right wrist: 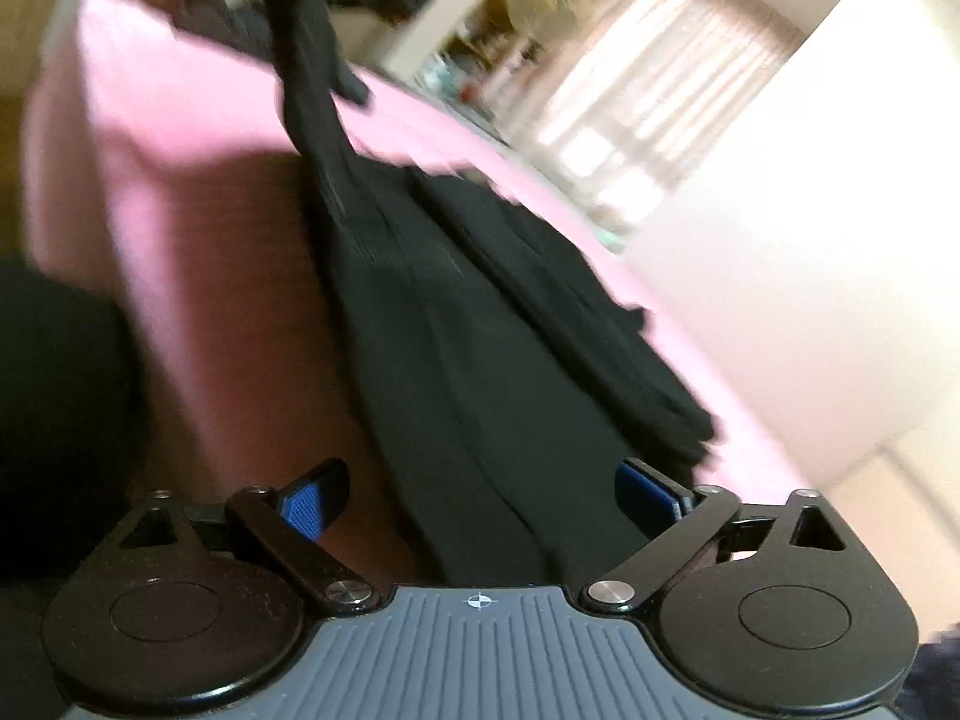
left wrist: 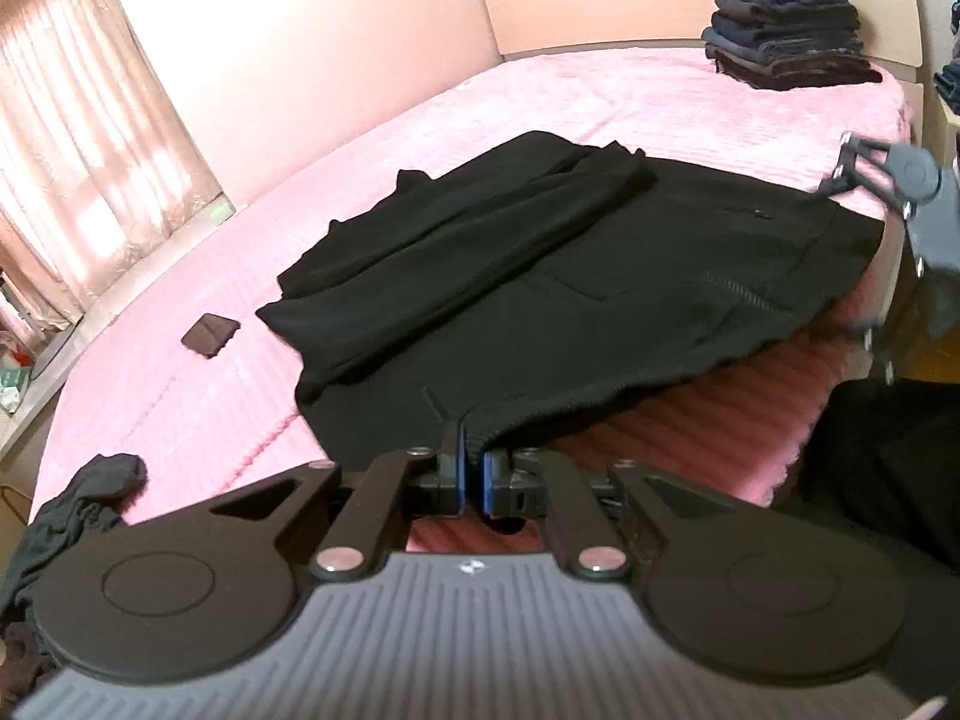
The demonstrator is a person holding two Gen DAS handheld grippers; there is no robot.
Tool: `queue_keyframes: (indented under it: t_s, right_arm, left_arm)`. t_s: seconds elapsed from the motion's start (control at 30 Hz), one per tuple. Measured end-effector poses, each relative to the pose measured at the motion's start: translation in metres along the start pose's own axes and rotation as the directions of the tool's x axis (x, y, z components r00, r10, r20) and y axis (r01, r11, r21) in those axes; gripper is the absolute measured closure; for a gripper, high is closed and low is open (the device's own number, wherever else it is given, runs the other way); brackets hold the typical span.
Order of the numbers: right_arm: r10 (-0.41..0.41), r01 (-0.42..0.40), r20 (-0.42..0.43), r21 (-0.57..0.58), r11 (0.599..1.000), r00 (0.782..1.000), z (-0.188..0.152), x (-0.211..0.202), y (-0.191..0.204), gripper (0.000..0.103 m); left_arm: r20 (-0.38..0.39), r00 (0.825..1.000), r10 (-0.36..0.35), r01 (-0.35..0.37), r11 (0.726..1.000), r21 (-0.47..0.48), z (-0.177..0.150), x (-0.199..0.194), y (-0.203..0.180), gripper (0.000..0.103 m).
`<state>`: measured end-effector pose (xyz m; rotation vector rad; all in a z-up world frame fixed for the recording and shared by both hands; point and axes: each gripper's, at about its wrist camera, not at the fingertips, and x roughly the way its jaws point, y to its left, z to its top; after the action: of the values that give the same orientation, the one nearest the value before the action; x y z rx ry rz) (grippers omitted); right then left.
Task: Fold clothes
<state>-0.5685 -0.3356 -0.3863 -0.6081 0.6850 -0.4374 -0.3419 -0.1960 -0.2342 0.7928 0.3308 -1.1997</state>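
A black zip-up garment [left wrist: 570,276] lies spread on the pink bed cover [left wrist: 600,96], with one sleeve folded across it. My left gripper [left wrist: 474,468] is shut on the ribbed hem at the near corner, which is raised off the bed. In the right wrist view the same garment [right wrist: 480,360] runs between the blue pads [right wrist: 306,507] of my right gripper [right wrist: 480,480], which stand wide apart without pressing on the cloth. The left wrist view shows the right gripper [left wrist: 840,163] at the garment's other hem corner, by the bed's edge.
A tall stack of folded clothes [left wrist: 786,18] stands at the head of the bed. A small dark folded item [left wrist: 210,334] and a crumpled dark garment [left wrist: 78,498] lie left of the black garment. Curtains [left wrist: 72,120] hang beyond the bed's far side.
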Motion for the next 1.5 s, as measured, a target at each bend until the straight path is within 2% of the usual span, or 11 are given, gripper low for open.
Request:
queue_keyframes:
  t_s: [0.13,0.2,0.33,0.43,0.47,0.5,0.67,0.9,1.23,1.37,1.5]
  right_arm:
    - [-0.077,0.067,-0.106,-0.098,0.993,0.991,-0.05,-0.005,-0.018,0.022]
    - [-0.101,0.083,-0.117,-0.152,0.985,0.988,-0.068,-0.012,-0.025,0.032]
    - [-0.07,0.044,-0.09,-0.259,0.965,0.994,-0.077,-0.015,-0.026,0.047]
    - [-0.025,0.0,-0.064,-0.356,0.935,0.998,-0.078,-0.012,-0.02,0.074]
    - [-0.007,-0.02,-0.07,-0.365,0.931,0.997,-0.077,-0.01,-0.021,0.096]
    - [0.011,-0.039,-0.077,-0.374,0.926,0.997,-0.076,-0.008,-0.022,0.1]
    - [0.01,-0.03,-0.068,-0.296,0.955,0.998,-0.054,-0.032,-0.056,0.101]
    - [-0.022,0.022,0.002,-0.269,0.963,1.0,-0.011,-0.121,-0.076,0.101]
    - [-0.016,0.018,0.015,-0.203,0.979,1.0,-0.004,-0.264,-0.055,0.101]
    - [-0.01,0.008,-0.01,-0.19,0.982,1.0,-0.004,-0.292,-0.046,0.101]
    - [-0.016,0.013,-0.011,-0.199,0.98,1.0,0.001,-0.291,-0.049,0.101]
  left_arm:
    - [-0.028,1.0,-0.002,0.002,1.0,0.012,-0.011,0.006,-0.004,0.098]
    - [-0.049,0.999,-0.001,0.003,0.999,0.049,-0.018,0.01,-0.014,0.098]
    - [-0.085,0.996,0.006,0.004,0.993,0.122,-0.032,0.02,-0.033,0.098]
    - [-0.096,0.995,0.025,-0.008,0.985,0.17,-0.038,0.025,-0.041,0.098]
    - [-0.097,0.995,0.029,-0.011,0.983,0.184,-0.039,0.025,-0.042,0.098]
    - [-0.097,0.995,0.033,-0.013,0.98,0.198,-0.04,0.025,-0.043,0.098]
    - [-0.044,0.997,0.065,-0.052,0.97,0.238,-0.038,-0.003,-0.04,0.098]
    - [0.025,0.996,0.09,-0.093,0.978,0.189,-0.036,-0.079,-0.047,0.099]
    - [0.038,0.999,0.009,-0.016,0.985,0.172,-0.046,-0.202,-0.079,0.099]
    - [0.039,0.999,-0.023,0.016,0.986,0.167,-0.049,-0.216,-0.088,0.099]
    - [0.051,0.998,-0.03,0.022,0.986,0.166,-0.046,-0.22,-0.088,0.099]
